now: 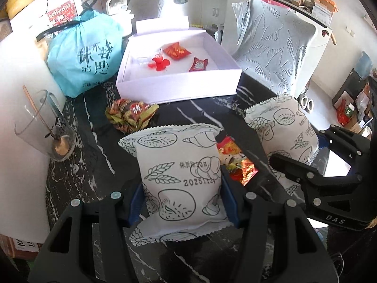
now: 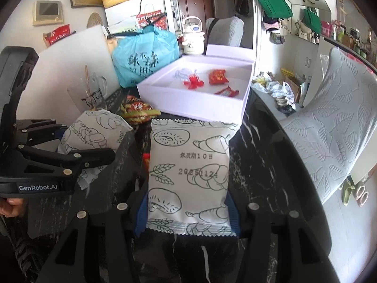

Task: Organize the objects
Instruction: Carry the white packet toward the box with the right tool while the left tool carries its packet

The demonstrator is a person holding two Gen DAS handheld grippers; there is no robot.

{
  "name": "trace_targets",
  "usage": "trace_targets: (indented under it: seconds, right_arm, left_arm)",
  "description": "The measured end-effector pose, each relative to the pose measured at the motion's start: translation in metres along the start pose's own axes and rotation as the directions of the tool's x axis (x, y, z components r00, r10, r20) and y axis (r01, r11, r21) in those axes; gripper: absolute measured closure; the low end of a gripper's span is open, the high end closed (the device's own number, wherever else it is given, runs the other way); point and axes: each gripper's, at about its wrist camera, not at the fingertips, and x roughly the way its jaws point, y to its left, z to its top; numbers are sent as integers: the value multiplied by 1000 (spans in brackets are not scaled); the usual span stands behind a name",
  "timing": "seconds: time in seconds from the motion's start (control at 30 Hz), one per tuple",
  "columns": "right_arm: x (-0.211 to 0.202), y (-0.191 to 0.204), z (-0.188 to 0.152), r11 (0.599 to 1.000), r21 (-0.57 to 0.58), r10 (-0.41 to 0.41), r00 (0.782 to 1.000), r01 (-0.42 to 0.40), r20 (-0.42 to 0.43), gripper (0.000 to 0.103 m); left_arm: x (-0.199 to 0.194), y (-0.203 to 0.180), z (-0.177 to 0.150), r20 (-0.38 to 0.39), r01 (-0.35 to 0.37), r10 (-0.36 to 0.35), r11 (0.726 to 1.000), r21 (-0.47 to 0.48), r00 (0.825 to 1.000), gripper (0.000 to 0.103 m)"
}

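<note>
two bread packets gripped
left hand-held gripper (image 1: pixel 182 202) clamps one bread packet (image 1: pixel 181 176); right hand-held gripper (image 2: pixel 187 208) clamps another packet (image 2: pixel 188 172), white box (image 2: pixel 195 103) ahead.

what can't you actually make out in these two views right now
- Red and gold wrappers, left wrist view: mostly hidden behind the left gripper's bread packet; kind unclear.
- Clear item in the white box, right wrist view: too small and pale to identify.
- Glass cup contents, left wrist view: only a brown residue and a stick show.
- Right gripper's bread packet: small printed line too blurred to read.
</note>
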Motion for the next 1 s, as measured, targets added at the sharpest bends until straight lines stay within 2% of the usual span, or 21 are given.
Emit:
trace_targets:
  seconds: [0.53, 0.8, 1.0]
  right_arm:
    - [-37, -7, 59, 999, -39, -2, 998, 5, 70, 47]
    - [-38, -13, 95, 997, -61, -36, 994, 42, 106, 47]
    - [-21, -20, 118, 997, -58, -42, 993, 48, 110, 47]
  left_arm:
    - [-43, -7, 61, 116, -38, 32, 998, 51, 993, 48]
    - [-43, -2, 91, 150, -40, 30, 997, 64, 988, 48]
    - [-28, 6, 110, 150, -33, 24, 998, 62, 988, 48]
